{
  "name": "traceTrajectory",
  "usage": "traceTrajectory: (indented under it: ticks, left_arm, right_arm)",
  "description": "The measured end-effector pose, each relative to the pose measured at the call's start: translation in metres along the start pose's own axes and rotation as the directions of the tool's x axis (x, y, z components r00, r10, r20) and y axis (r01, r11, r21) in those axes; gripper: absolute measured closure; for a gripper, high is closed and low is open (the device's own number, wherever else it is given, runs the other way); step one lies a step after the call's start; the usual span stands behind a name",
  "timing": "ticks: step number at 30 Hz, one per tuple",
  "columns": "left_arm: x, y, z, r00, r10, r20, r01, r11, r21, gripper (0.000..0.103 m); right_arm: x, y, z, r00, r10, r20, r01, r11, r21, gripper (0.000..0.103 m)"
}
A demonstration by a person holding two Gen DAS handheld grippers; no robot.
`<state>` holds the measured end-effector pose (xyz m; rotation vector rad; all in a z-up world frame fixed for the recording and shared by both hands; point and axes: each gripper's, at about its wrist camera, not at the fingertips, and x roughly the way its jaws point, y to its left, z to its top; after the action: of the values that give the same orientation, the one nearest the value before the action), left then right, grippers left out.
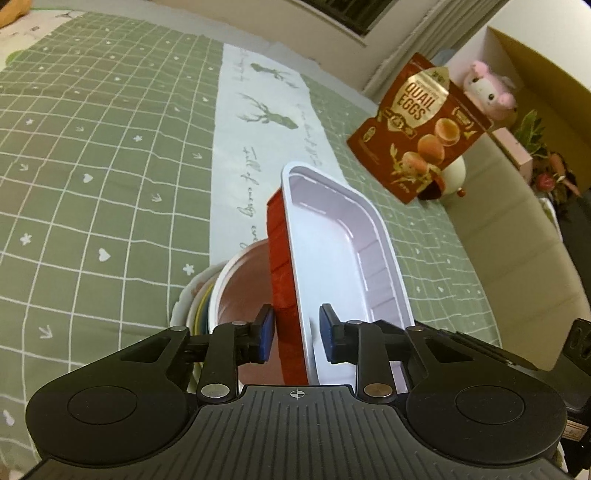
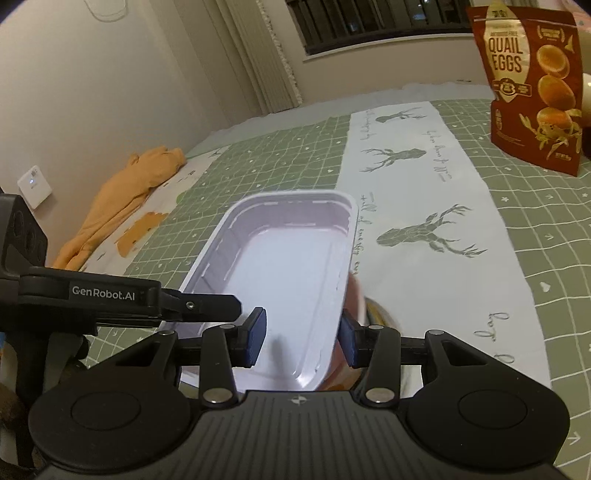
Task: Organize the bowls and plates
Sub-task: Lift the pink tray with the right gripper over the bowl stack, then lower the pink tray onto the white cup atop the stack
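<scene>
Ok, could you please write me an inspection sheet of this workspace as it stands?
Surface: green checked cloth with a white deer-print runner.
Job's things: red-and-white tray tilted over stacked bowls.
Clutter: quail eggs pouch standing; orange cloth crumpled.
Grippers: left gripper and right gripper each straddle a tray wall; grip unclear.
Cables: nothing seen.
Surroundings: window, wall socket, plush toy.
</scene>
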<state>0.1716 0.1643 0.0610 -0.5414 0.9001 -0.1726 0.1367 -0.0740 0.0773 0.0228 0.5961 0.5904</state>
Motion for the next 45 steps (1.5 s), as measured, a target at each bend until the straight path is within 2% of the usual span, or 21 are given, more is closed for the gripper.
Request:
traceTrajectory:
  ticks: [5,11,14,17,21,26,29,30,32,34,37,39,45]
  left_arm:
    - [-0.016,-0.014,-0.010,0.999,0.040,0.020,-0.041,0.998,0.056,0.074]
    - [0.005,0.006,-0.014,0.997,0.061,-0.037,-0.061,0.998,0.005,0.075]
    - [0.008,0.013,-0.014,0.998,0.027,-0.057,-0.028,0.999,-0.016,0.076]
    - [-0.008,0.012,-0.009,1.000,0.006,-0.019,-0.006,1.000,-0.010,0.076]
    - [-0.032,0.014,0.001,0.999,-0.012,0.049,0.012,1.000,-0.011,0.076]
    - [-0.034,0.041,0.007,0.995,0.046,0.088,-0.037,0.994,-0.103,0.076]
    - [-0.020,0.061,0.007,0.997,0.051,0.052,-0.041,0.985,-0.170,0.076]
    - [-0.016,0.065,0.007,0.998,0.041,0.037,-0.034,0.983,-0.180,0.076]
    - [-0.005,0.068,0.006,1.000,0.024,0.005,-0.023,0.981,-0.191,0.076]
    - [0.002,0.069,0.005,1.000,0.002,-0.020,-0.006,0.981,-0.192,0.077]
    - [0.013,0.067,0.005,0.997,-0.053,-0.063,0.039,0.980,-0.197,0.079]
    - [0.018,0.066,0.006,0.995,-0.062,-0.081,0.045,0.980,-0.195,0.083]
    - [0.025,0.067,0.016,0.994,-0.071,-0.081,0.053,0.979,-0.198,0.083]
  right_arm:
    - [-0.017,0.005,-0.003,1.000,0.027,0.015,-0.027,0.999,-0.029,0.060]
    - [-0.006,0.000,-0.010,0.999,0.040,-0.021,-0.041,0.999,-0.018,0.060]
    - [0.002,-0.003,-0.012,0.999,0.019,-0.038,-0.020,1.000,-0.008,0.060]
    - [0.000,-0.007,-0.008,0.999,0.020,-0.034,-0.020,1.000,0.013,0.059]
    - [-0.018,-0.010,0.000,0.998,0.057,0.007,-0.057,0.998,0.020,0.050]
    - [-0.031,-0.028,0.010,0.997,0.019,0.078,-0.025,0.997,0.076,0.050]
    - [-0.021,-0.048,0.012,0.997,-0.048,0.058,0.039,0.989,0.143,0.054]
    - [-0.015,-0.054,0.011,0.998,-0.051,0.038,0.044,0.986,0.163,0.059]
    - [-0.004,-0.061,0.008,0.999,-0.035,0.003,0.034,0.982,0.185,0.062]
    - [0.006,-0.063,0.005,1.000,-0.006,-0.026,0.011,0.980,0.197,0.069]
    - [0.016,-0.060,0.003,0.997,0.048,-0.059,-0.035,0.978,0.206,0.076]
    - [0.022,-0.058,0.004,0.996,0.059,-0.070,-0.044,0.979,0.199,0.078]
    - [0.033,-0.058,0.016,0.996,0.053,-0.074,-0.038,0.980,0.196,0.080]
